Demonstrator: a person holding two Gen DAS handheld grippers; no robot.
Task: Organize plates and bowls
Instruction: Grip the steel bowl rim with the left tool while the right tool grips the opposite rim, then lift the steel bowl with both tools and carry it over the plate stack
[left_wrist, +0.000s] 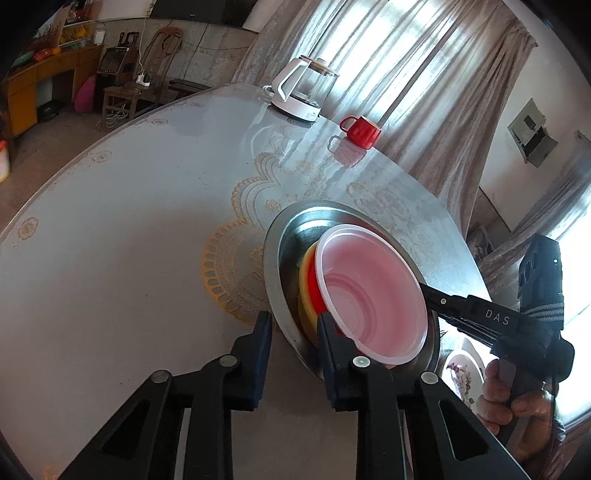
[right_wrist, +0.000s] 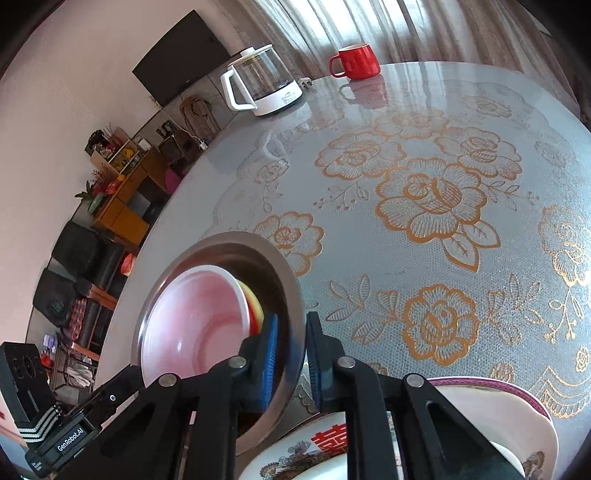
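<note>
On the round bench (right_wrist: 424, 177) with its gold rose-patterned lace cover, a wide stainless steel basin (left_wrist: 273, 266) is tipped up, holding a translucent pink plastic bowl (left_wrist: 369, 295) nested over red and yellow bowls (left_wrist: 308, 284). Left claw (left_wrist: 293, 332) is pinched narrow on the basin's near rim, 1 pad outside and 1 inside; right claw (right_wrist: 291, 343) clamps the opposite rim the same way. Judging by this, the bowls are already gathered, and the basin looks ready to go onto the flowered porcelain plates (right_wrist: 306, 450) beneath. A red mug (right_wrist: 356, 61) and glass kettle (right_wrist: 262, 85) stand well apart.
</note>
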